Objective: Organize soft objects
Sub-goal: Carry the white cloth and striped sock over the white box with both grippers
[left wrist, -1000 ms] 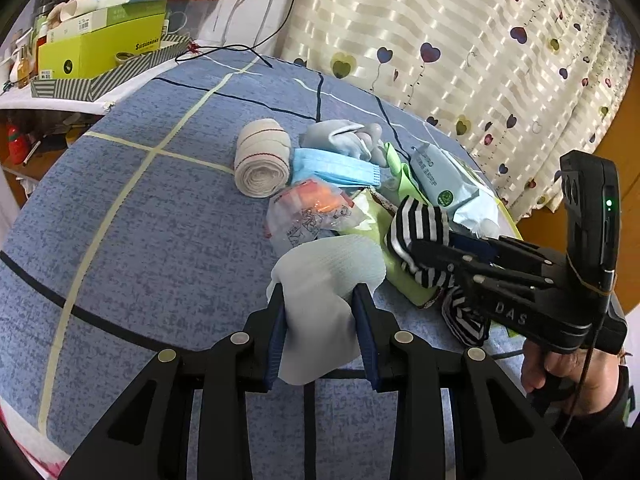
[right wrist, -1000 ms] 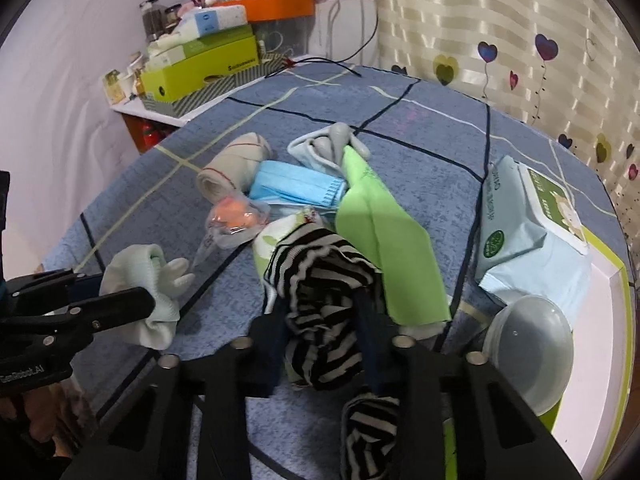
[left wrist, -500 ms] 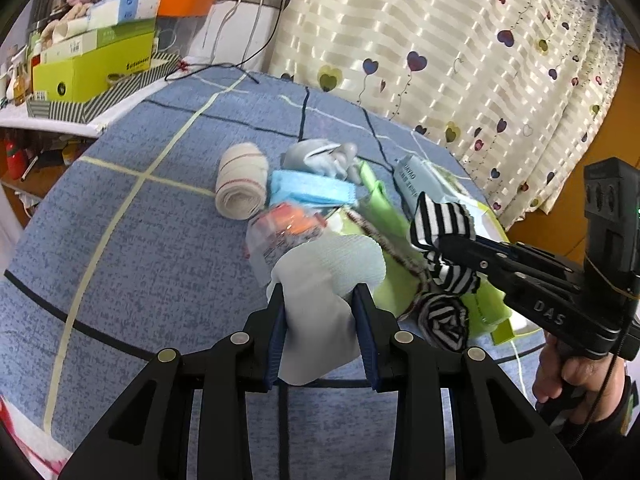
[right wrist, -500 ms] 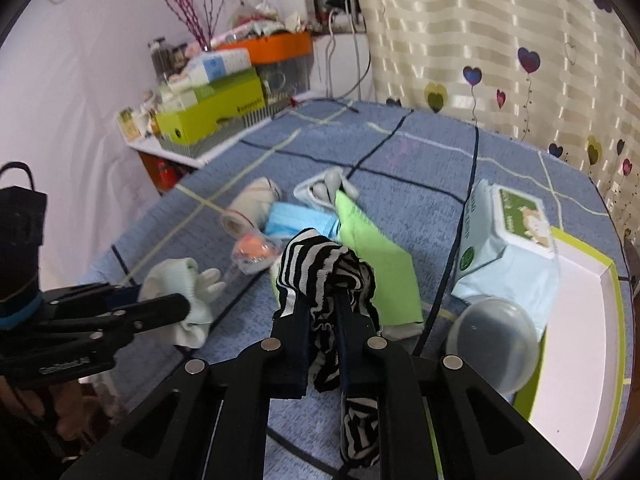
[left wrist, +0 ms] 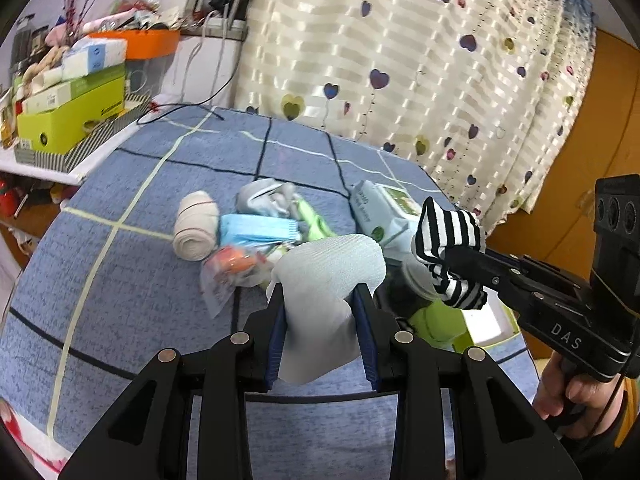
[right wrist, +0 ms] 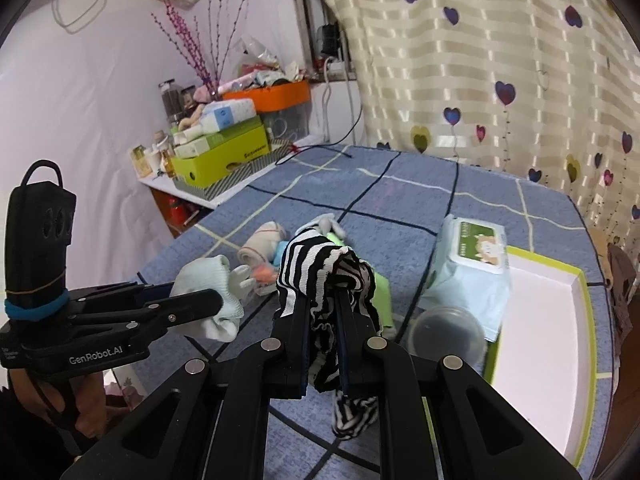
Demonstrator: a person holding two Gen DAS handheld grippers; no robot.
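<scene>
Left tool (left wrist: 322,328) is clamped on a pale white sock (left wrist: 328,276), right tool (right wrist: 322,316) pinches a black-and-white striped sock (right wrist: 320,268), both above the bed (left wrist: 120,272).

A blue checked cloth with pale and dark lines covers the worktop (right wrist: 472,200). On it lie a rolled beige bandage (left wrist: 196,230), a folded blue face mask (left wrist: 256,230), a grey fabric bundle (left wrist: 264,198), a pale blue pack of wet wipes (right wrist: 472,264) and a green-rimmed white tray (right wrist: 540,344) at the right edge.
</scene>
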